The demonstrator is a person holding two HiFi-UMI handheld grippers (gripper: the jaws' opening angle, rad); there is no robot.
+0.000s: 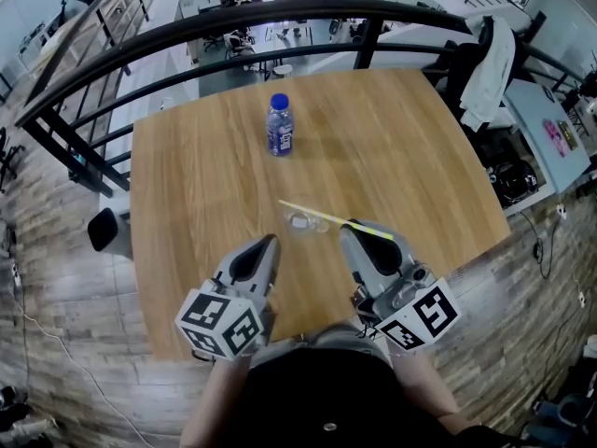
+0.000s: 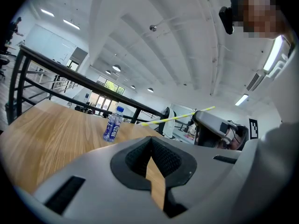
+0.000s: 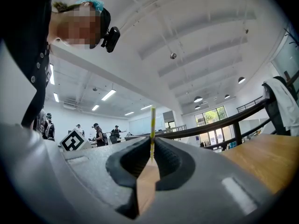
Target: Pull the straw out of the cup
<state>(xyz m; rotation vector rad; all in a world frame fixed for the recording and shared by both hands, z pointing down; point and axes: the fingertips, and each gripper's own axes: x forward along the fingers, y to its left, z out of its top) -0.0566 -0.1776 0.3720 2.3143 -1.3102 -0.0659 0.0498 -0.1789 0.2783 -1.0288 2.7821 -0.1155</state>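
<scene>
A small clear cup (image 1: 300, 220) stands on the wooden table (image 1: 205, 185) just ahead of both grippers. The yellow striped straw (image 1: 317, 215) lies nearly level in the air over the cup, and I cannot tell whether it touches the rim. My right gripper (image 1: 348, 229) is shut on the straw near its right end. In the right gripper view the straw (image 3: 152, 125) rises from between the closed jaws of that gripper (image 3: 153, 143). My left gripper (image 1: 270, 242) is shut on nothing, left of the cup. The left gripper view shows its own closed tips (image 2: 150, 140) and the straw (image 2: 173, 118).
A plastic water bottle (image 1: 280, 125) with a blue cap and label stands upright farther back on the table, also in the left gripper view as the bottle (image 2: 112, 124). A black railing (image 1: 280, 17) runs behind the table. The table's near edge is close to my body.
</scene>
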